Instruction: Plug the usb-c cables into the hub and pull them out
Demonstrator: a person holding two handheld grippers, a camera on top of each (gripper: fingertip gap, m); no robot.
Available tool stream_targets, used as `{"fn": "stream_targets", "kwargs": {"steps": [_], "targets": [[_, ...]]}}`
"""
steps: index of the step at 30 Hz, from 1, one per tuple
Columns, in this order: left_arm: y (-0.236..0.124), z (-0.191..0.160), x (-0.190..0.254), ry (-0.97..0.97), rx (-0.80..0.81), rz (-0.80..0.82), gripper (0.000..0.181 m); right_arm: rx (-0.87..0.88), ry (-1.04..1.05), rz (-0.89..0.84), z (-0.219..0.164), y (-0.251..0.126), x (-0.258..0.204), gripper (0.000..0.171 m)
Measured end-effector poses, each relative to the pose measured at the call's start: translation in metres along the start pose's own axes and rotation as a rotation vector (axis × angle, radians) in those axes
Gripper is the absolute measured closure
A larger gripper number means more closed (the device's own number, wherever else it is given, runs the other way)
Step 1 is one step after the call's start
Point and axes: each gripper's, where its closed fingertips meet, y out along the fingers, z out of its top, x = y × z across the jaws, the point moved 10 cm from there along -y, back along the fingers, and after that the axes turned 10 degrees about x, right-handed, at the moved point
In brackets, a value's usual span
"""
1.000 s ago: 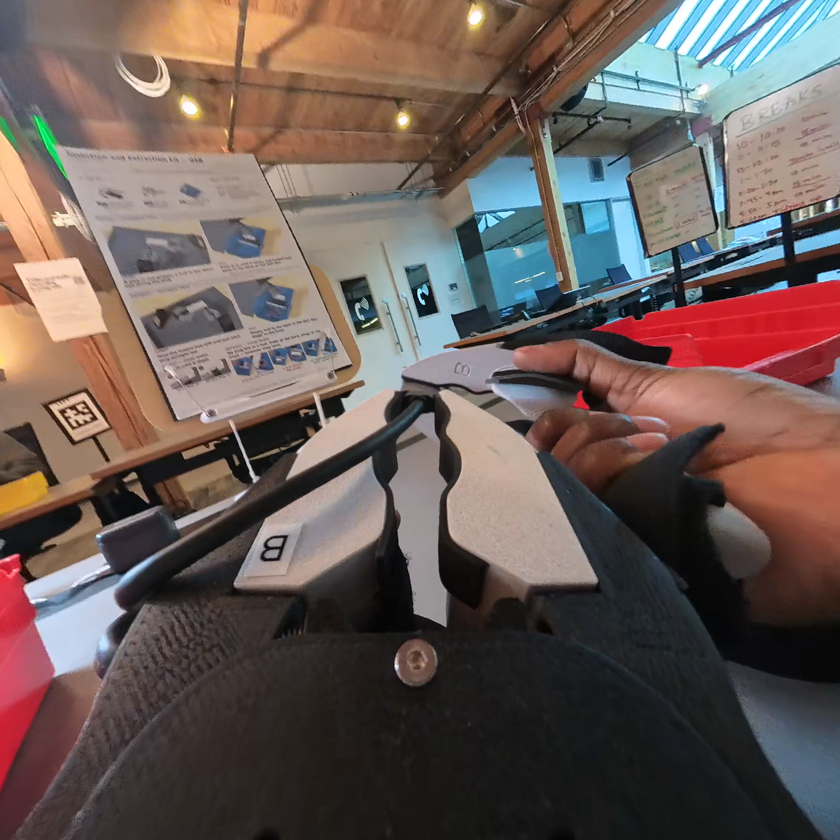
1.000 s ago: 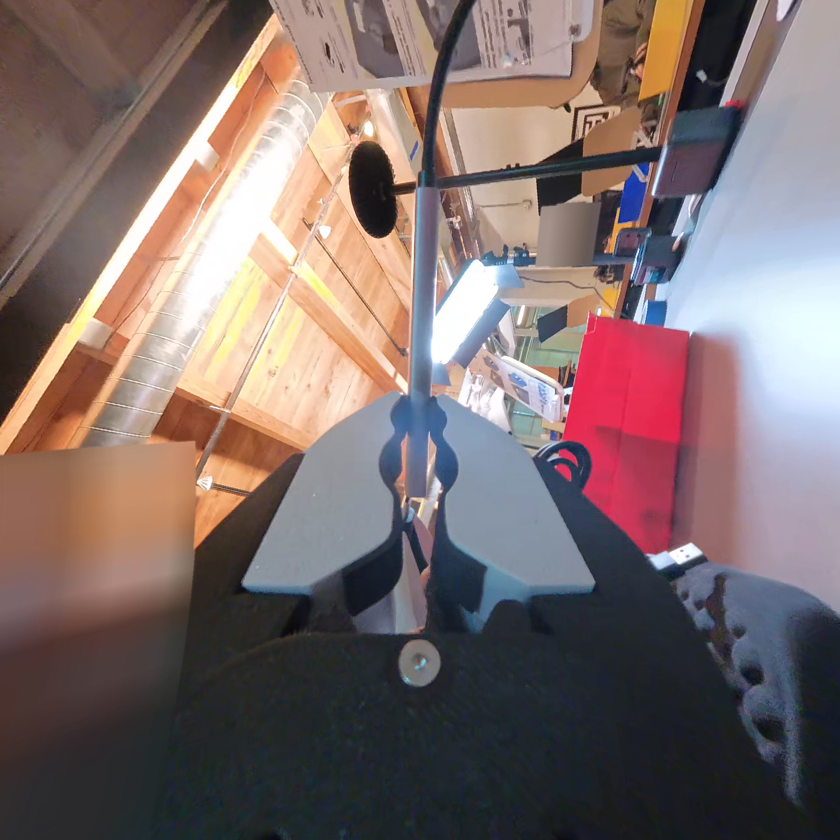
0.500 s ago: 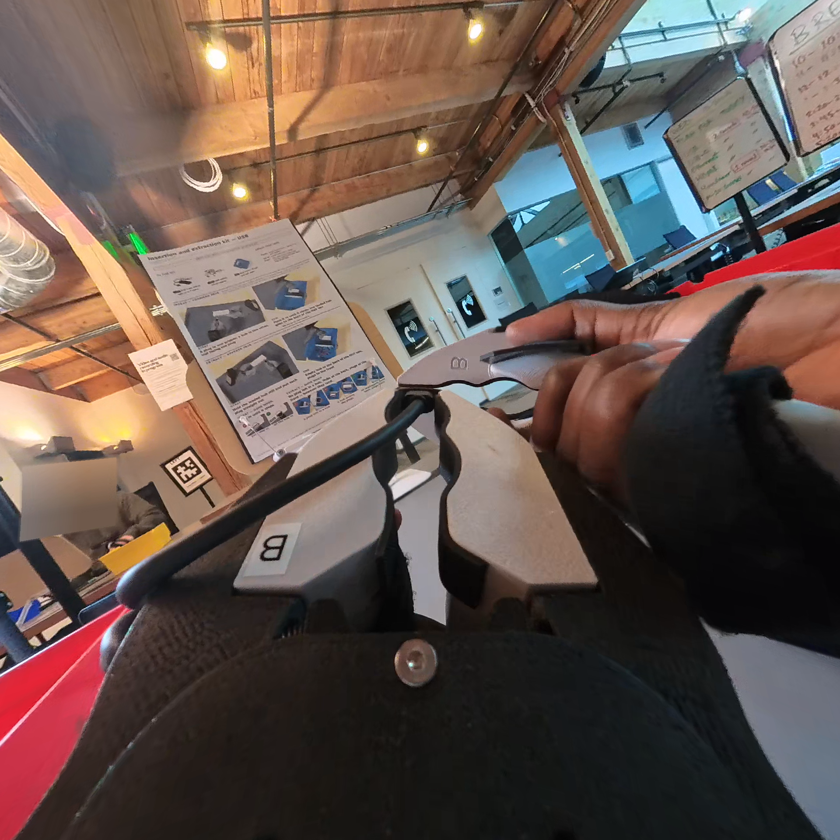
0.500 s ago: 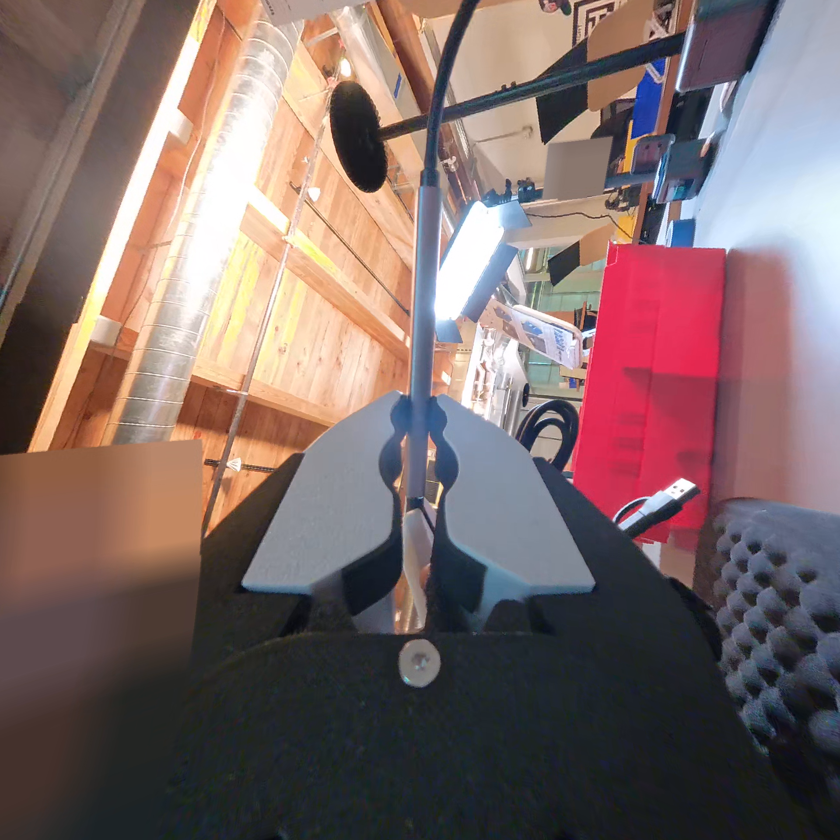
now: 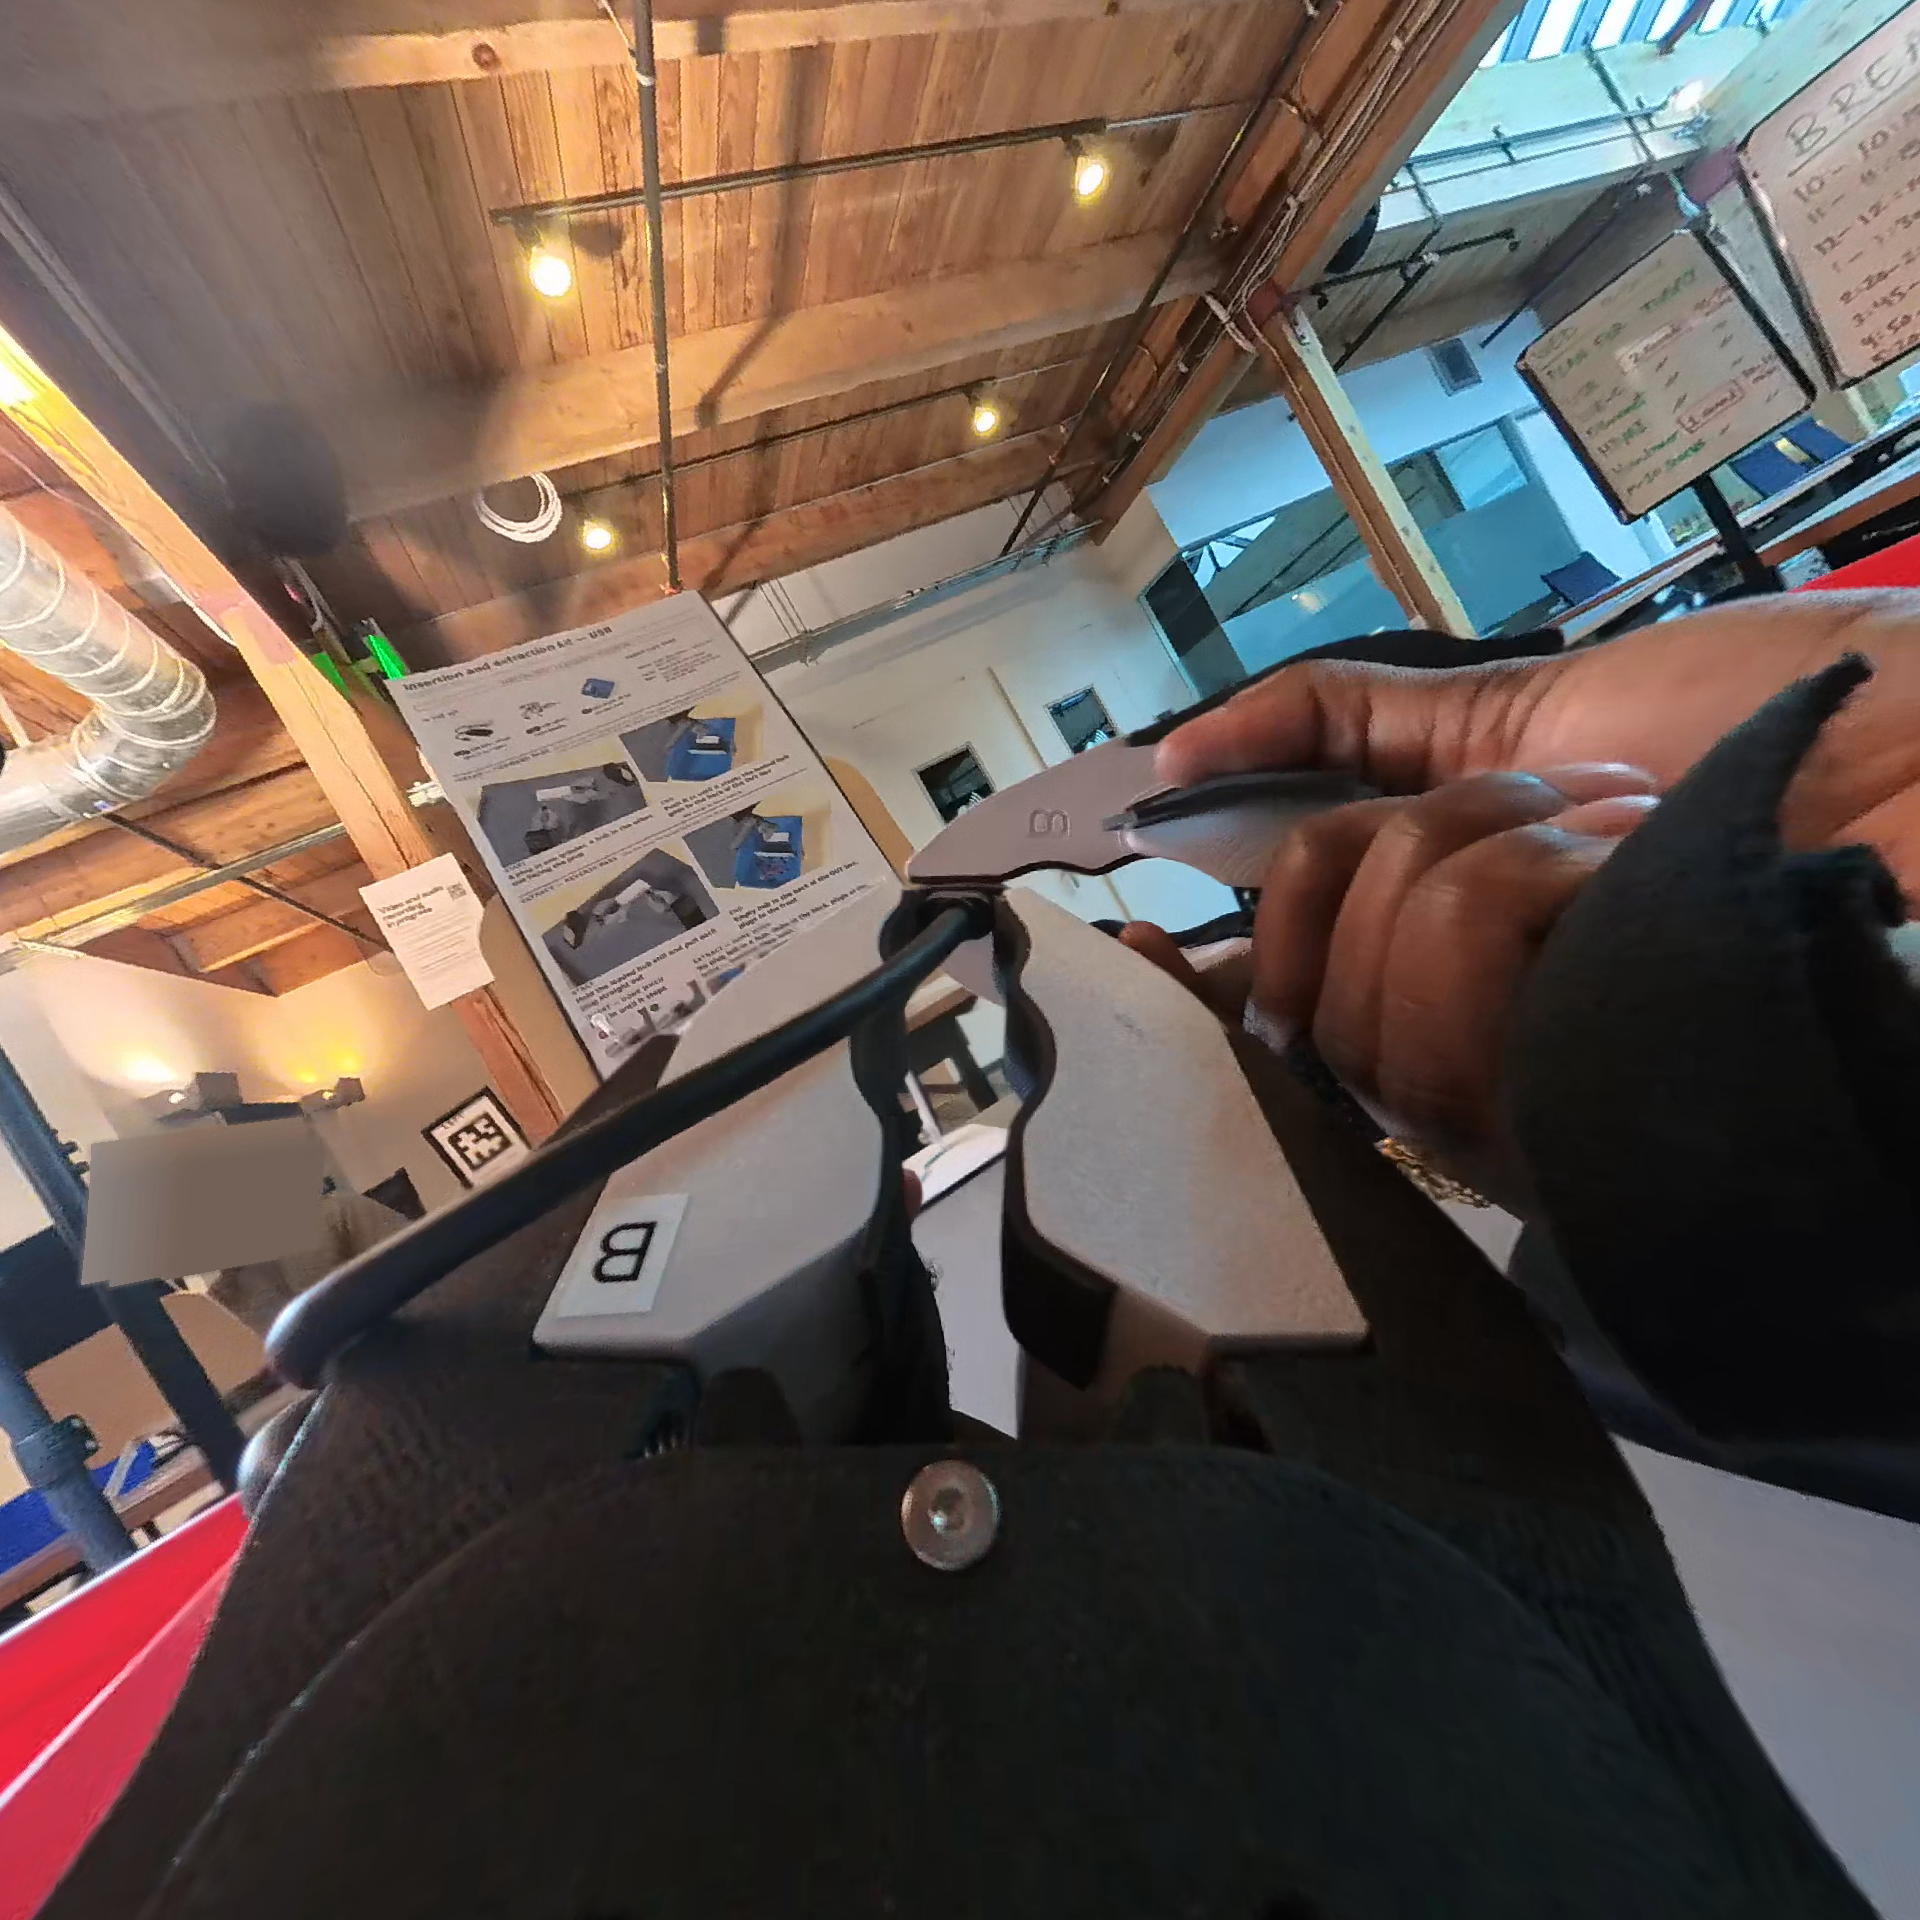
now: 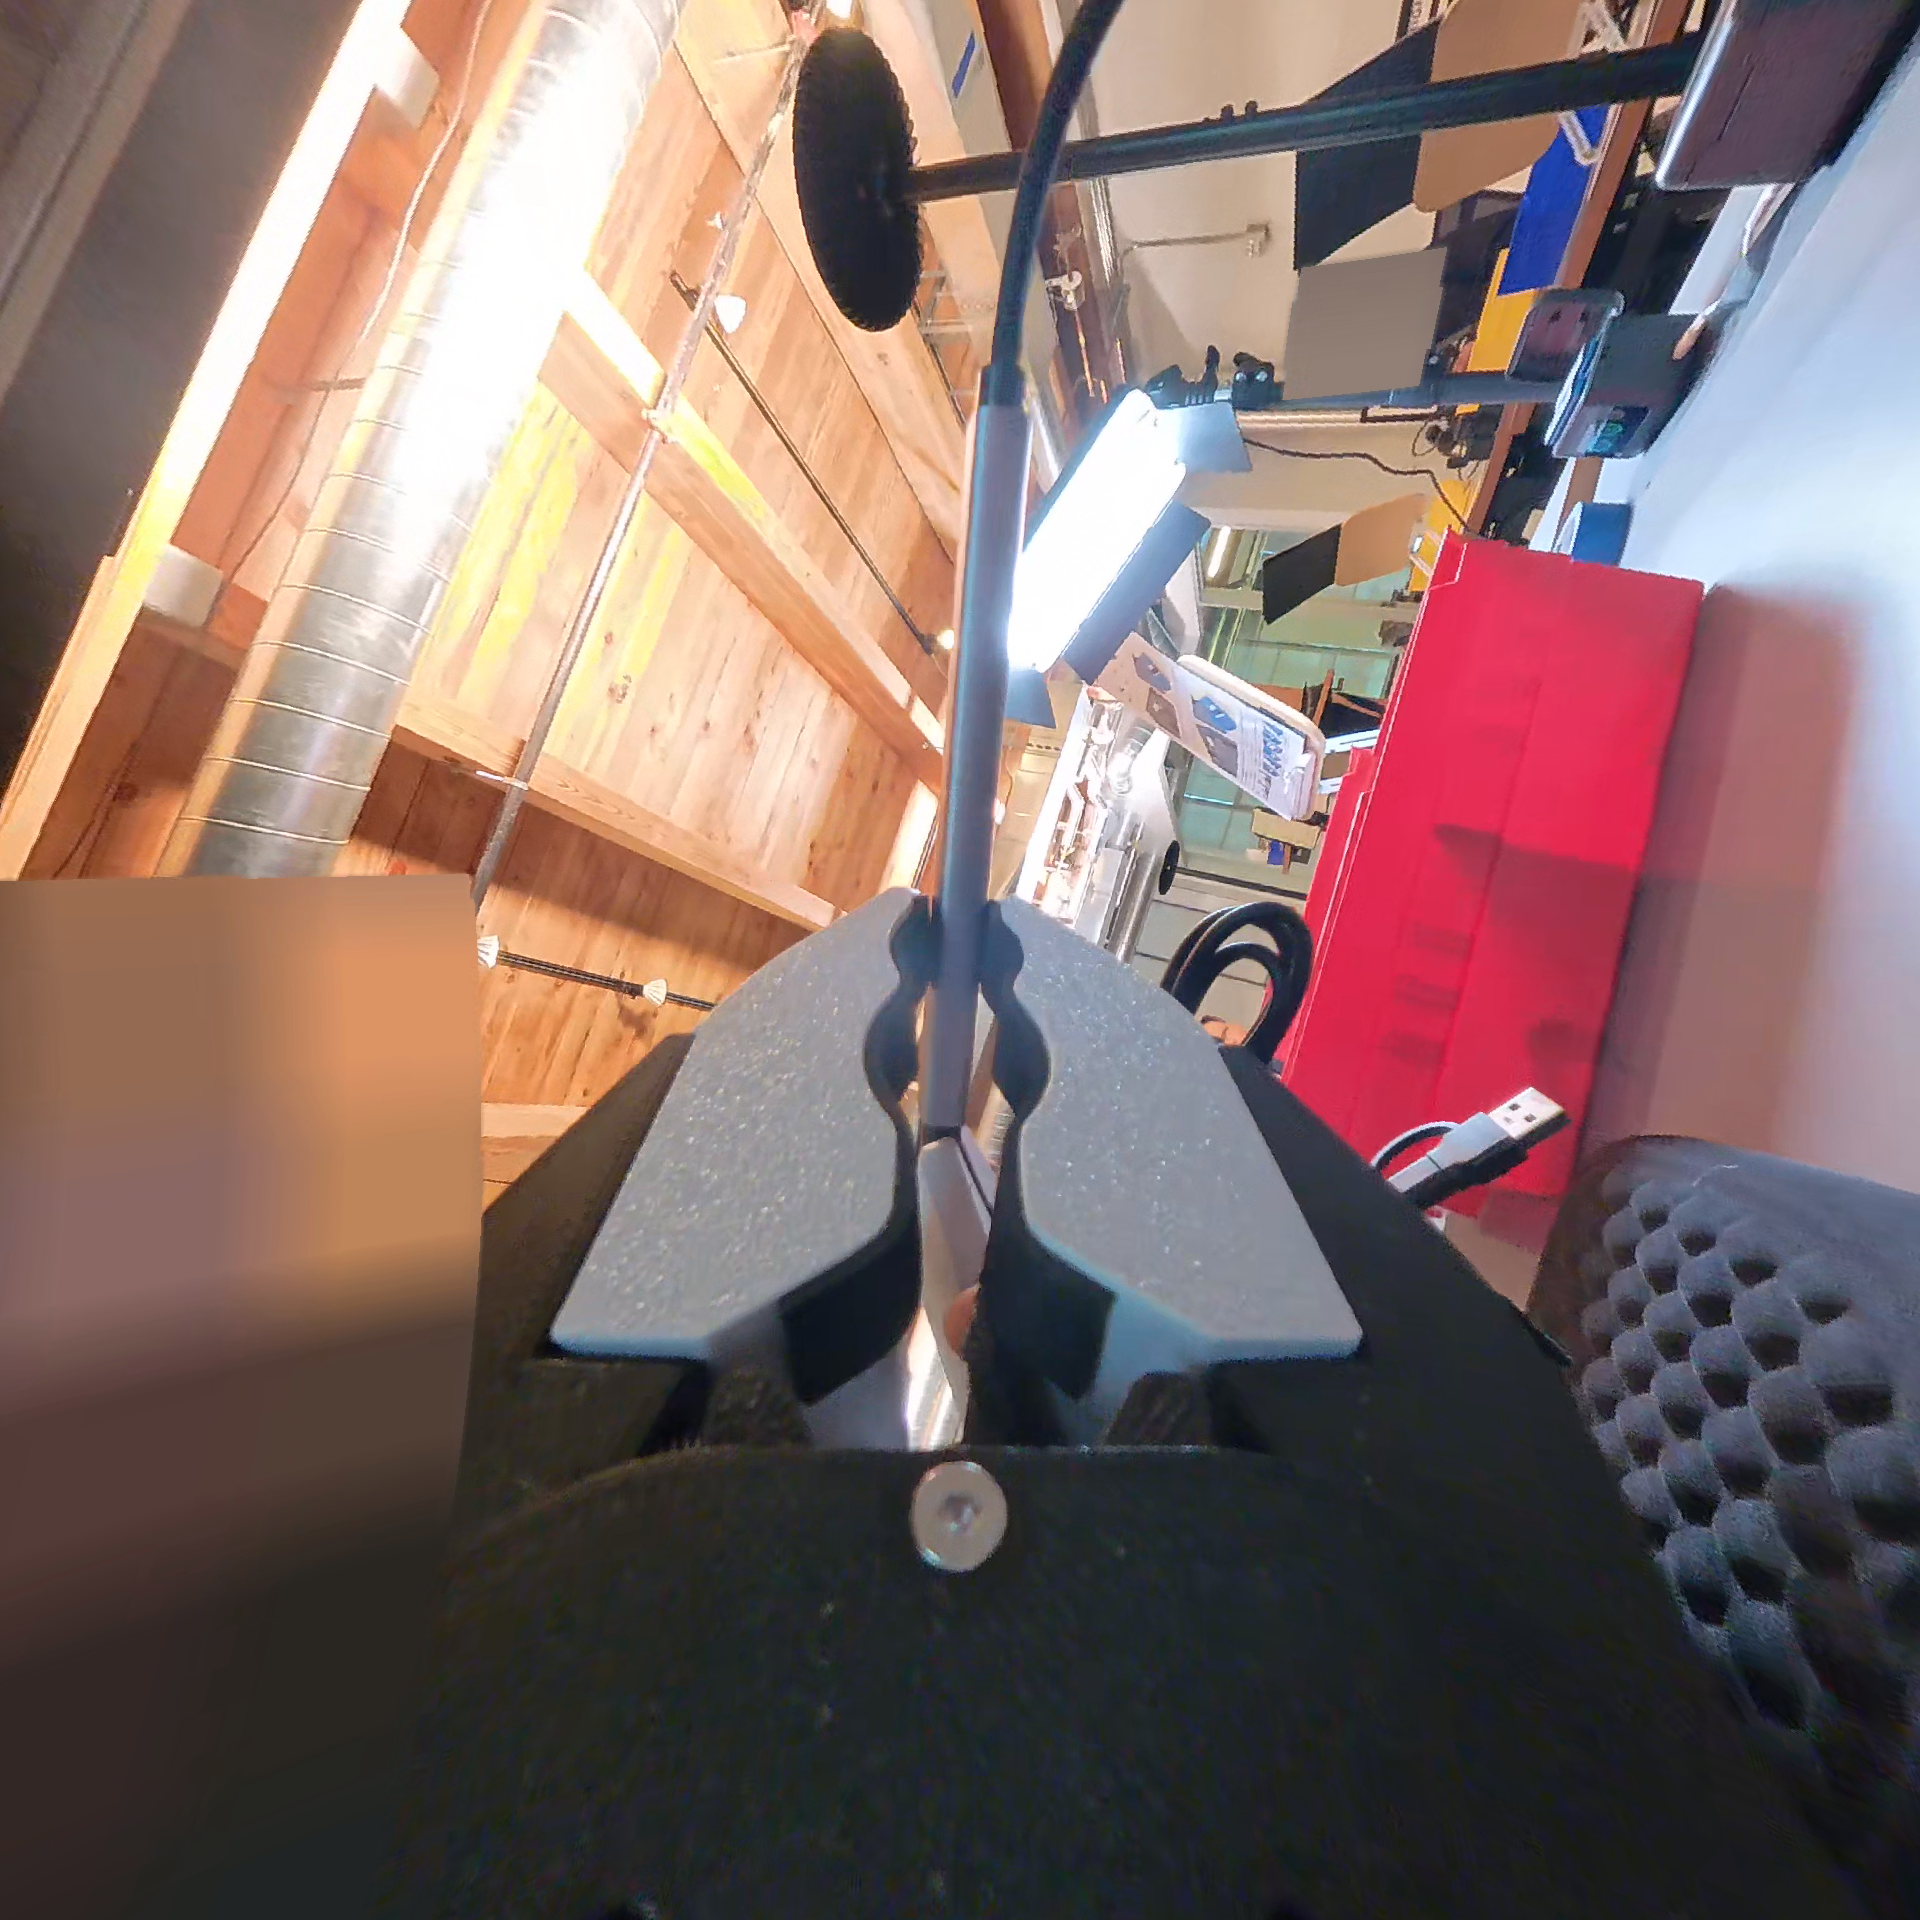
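Observation:
In the left wrist view my left gripper point(image 5: 940, 920) is shut on a black cable point(image 5: 644, 1112) that runs back over its left finger; the cable's plug is hidden between the tips. A hand point(image 5: 1455, 831) holds the right gripper point(image 5: 1029, 831) sideways, its tip touching my left gripper's tip. In the right wrist view my right gripper point(image 6: 956, 914) is shut on a slim grey hub point(image 6: 971, 727), seen edge-on and sticking out past the fingertips. A black cable point(image 6: 1023, 208) leaves the hub's far end.
A red bin point(image 6: 1507, 831) stands on the grey table point(image 6: 1818, 520), with a silver USB plug point(image 6: 1496, 1138) and dark foam point(image 6: 1766, 1351) beside it. Another red bin point(image 5: 94, 1683) is at lower left. An instruction poster point(image 5: 644, 821) and whiteboards point(image 5: 1662, 374) stand behind. My left and right fingertips are right by each other.
Both grippers have tilted, so the left view shows more ceiling, and the red bin and USB plug have shifted in the right view. Both grips are unchanged.

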Motion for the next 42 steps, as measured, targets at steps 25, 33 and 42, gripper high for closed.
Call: {"fn": "stream_targets", "kwargs": {"steps": [25,33,42], "targets": [[-0.027,-0.003,-0.075,-0.649,0.132,-0.503,0.153,-0.257,-0.286,-0.438,0.092,-0.050,-0.006,0.162],[-0.024,0.002,-0.065,-0.612,0.095,-0.558,0.153,-0.399,-0.518,-0.701,0.087,-0.089,0.004,0.154],[-0.018,0.014,-0.091,-0.639,-0.108,-0.547,0.148,-0.490,-1.541,-0.587,0.092,-0.086,-0.046,0.127]]}}
